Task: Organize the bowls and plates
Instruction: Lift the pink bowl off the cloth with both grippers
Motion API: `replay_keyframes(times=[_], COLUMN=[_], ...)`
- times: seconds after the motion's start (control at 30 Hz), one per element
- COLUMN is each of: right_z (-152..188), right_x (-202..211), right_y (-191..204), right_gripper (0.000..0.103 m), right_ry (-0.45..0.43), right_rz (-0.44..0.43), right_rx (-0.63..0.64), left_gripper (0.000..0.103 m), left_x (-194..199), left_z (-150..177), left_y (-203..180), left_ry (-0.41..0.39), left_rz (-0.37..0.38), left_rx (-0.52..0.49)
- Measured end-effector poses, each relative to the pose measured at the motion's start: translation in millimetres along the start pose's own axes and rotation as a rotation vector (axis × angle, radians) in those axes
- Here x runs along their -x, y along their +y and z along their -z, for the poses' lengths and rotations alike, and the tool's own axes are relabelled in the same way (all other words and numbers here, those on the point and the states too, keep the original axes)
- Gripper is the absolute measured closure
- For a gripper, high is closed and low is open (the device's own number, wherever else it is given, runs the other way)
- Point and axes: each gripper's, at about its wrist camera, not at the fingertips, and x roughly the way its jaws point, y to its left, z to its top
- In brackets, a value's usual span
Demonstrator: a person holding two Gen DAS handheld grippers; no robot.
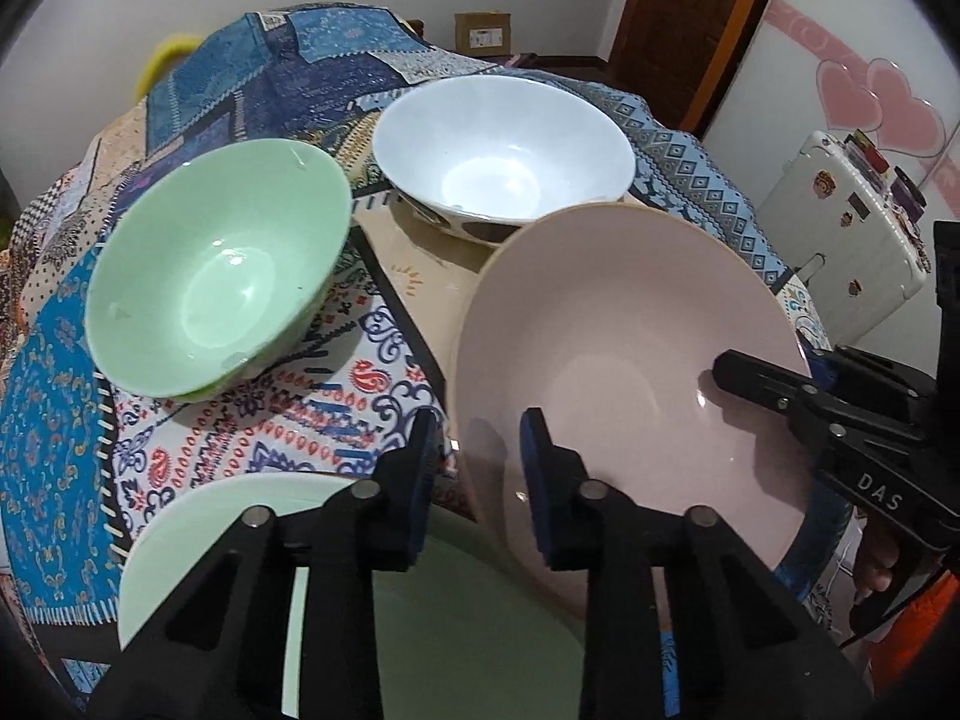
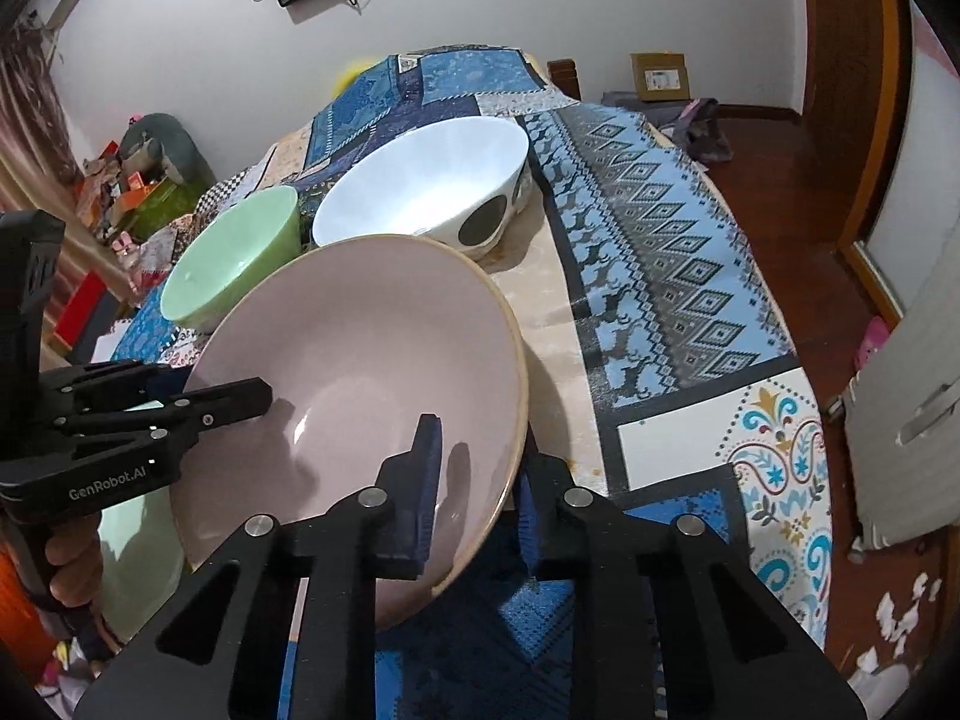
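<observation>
A large pink bowl (image 1: 630, 330) is tilted above the table, held by its rim from two sides. My left gripper (image 1: 480, 480) is shut on its near-left rim, one pad inside the bowl and one outside. My right gripper (image 2: 477, 492) is shut on the opposite rim of the pink bowl (image 2: 360, 348) in the same way. Each gripper shows in the other's view, the right gripper (image 1: 732, 372) and the left gripper (image 2: 252, 399). A green bowl (image 1: 216, 276) and a white bowl (image 1: 504, 150) stand behind. A pale green plate (image 1: 198, 540) lies under my left gripper.
The round table (image 2: 558, 312) is covered with patterned blue cloths. To the right the table edge drops to a wooden floor. A white suitcase (image 1: 840, 228) stands beyond it, and a cardboard box (image 2: 660, 77) sits by the far wall. Clutter fills the left corner.
</observation>
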Motion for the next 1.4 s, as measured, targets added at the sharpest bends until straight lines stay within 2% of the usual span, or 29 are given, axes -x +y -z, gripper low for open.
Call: replay_keyframes(times=[0.07, 0.17, 0.47, 0.9, 1.4], right_z=[0.2, -0.6, -1.7, -9.3, -3.1], right_x=[0.7, 1.0, 16.9, 59.8, 73.7], right_y=[0.7, 2.9, 5.5, 43.4, 109.8], right_gripper=[0.084, 0.084, 0.084, 0.084, 0.084], right_ry=[-0.001, 0.002, -0.009, -0.086, -0.123], right_rz=[0.005, 0.023, 0.034, 0.017, -0.027], right_rx=[0.001, 0.01, -0.001, 0.059, 0.132], left_gripper=[0.082, 0.082, 0.082, 0.082, 0.082], left_x=[-0.9, 1.9, 19.9, 92.8, 167.8], left_z=[0.7, 0.5, 0.7, 19.7, 65.7], left_y=[-2.2, -7.5, -11.9, -5.0, 32.5], left_ry=[0.013, 0.007, -0.018, -0.124, -0.21], left_rz=[0.024, -0.005, 0.01, 0.011, -0.022], left_rx=[0.001, -0.006, 0.01, 0.049, 0.117])
